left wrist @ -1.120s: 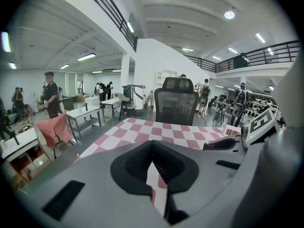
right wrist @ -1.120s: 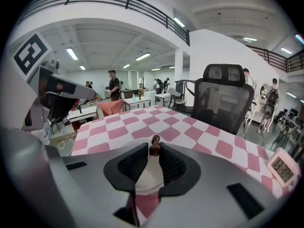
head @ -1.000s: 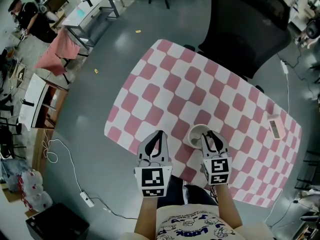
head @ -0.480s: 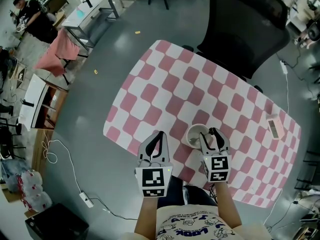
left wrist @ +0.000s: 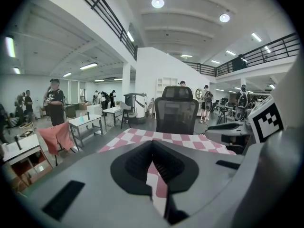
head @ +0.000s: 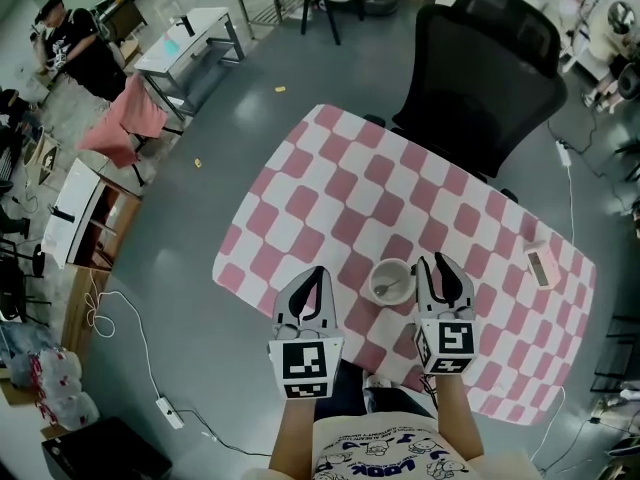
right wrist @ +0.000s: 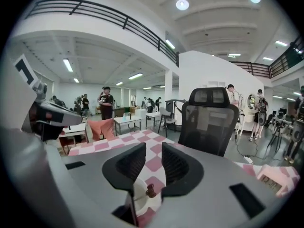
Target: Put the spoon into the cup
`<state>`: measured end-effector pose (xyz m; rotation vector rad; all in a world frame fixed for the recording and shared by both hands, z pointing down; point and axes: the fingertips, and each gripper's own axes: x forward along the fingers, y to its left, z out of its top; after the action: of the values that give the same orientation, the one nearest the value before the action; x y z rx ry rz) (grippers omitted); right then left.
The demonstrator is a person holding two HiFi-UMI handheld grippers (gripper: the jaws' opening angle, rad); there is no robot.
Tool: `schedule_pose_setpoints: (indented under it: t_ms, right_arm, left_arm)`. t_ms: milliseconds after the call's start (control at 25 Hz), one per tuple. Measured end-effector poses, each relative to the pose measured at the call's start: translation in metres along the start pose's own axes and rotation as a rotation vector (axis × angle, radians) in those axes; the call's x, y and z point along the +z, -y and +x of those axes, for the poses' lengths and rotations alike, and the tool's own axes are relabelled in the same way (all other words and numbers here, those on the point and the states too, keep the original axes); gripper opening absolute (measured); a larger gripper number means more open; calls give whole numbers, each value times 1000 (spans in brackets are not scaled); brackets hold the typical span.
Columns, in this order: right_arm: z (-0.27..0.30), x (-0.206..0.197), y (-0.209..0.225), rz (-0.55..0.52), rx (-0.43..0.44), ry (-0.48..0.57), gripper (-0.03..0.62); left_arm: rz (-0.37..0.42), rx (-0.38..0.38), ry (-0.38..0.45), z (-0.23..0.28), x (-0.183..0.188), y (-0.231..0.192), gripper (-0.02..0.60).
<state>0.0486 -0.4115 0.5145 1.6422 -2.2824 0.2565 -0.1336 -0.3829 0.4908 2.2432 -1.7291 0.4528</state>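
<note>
Checkered surface [head: 330, 198], near edge: cup [head: 376, 277] is standing with spoon [head: 392, 289] resting inside. Right gripper [head: 441, 262] is hovering just beside, jaws closing on nothing. Left gripper [head: 318, 270] is idling, jaws together, empty. Spoon is looking light, stiff, slippery; best taken by the handle.

Right gripper [head: 440, 262]: we lifted it off the cup [head: 376, 271], jaws closing, empty.
Spoon [head: 392, 290]: we released it into the cup.
</note>
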Motion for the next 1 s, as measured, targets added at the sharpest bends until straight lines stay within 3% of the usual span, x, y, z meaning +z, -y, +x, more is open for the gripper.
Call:
schedule_pose_setpoints:
  t_ms: [240,1000]
  right_arm:
    - [-24,46,8,4,-21,108,54]
    - [-83,117,17,28,-40,306,14]
  left_arm:
    - [13,25,67,-16,31,-3,14]
    - [54,45,219,-65,92,12,14]
